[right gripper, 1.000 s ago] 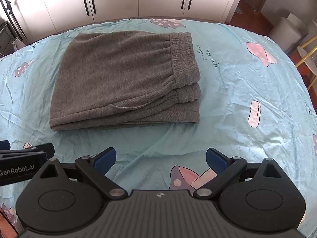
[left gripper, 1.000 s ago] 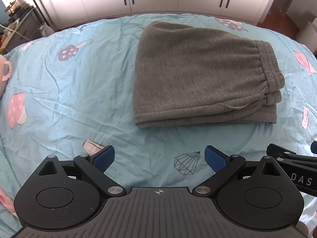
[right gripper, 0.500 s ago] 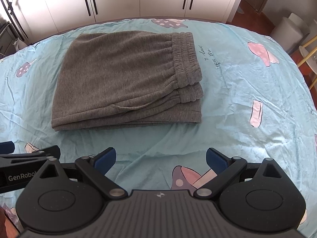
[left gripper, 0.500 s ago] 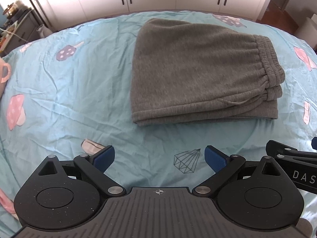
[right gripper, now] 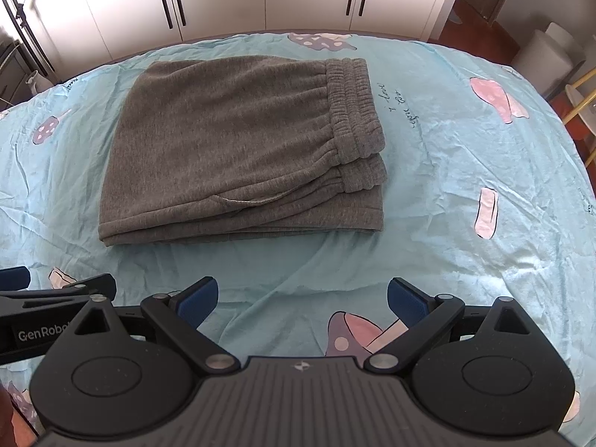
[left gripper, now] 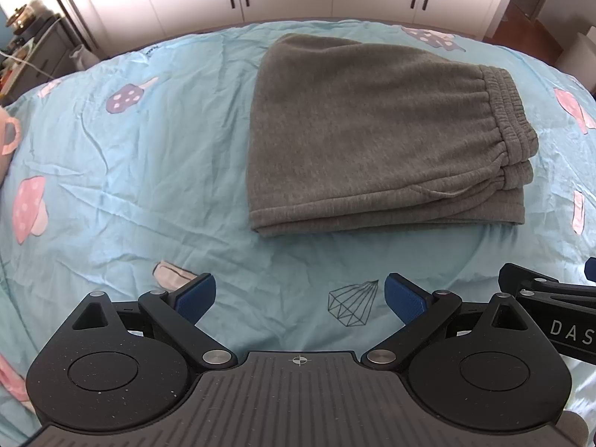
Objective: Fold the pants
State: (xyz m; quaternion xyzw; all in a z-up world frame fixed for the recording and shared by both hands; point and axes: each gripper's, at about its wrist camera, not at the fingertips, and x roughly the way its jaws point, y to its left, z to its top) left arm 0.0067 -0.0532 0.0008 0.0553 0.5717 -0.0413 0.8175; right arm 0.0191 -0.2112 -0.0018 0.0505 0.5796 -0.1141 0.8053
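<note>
The grey sweatpants lie folded into a compact stack on the bed's turquoise mushroom-print sheet, elastic waistband at the 3 o'clock edge and the layered fold edges facing the tools at 6 o'clock. In the left wrist view the stack sits toward 1 o'clock; in the right wrist view it sits toward 11 o'clock.

The left tool hangs over bare sheet with its blue pads spread wide and nothing between them. The right tool is likewise wide apart and empty, well clear of the fabric. Each tool's body shows at the edge of the other's view, so they sit side by side.

Judging from the tidy stack, the folding looks essentially finished. The main risk from here is disturbing it: a tool moving forward low could catch the 6 o'clock hem and drag the loose upper layers askew, since nothing pins them. The small loose flap near the front could also snag on a pad. The rumpled sheet could pull too, shifting the stack.
</note>
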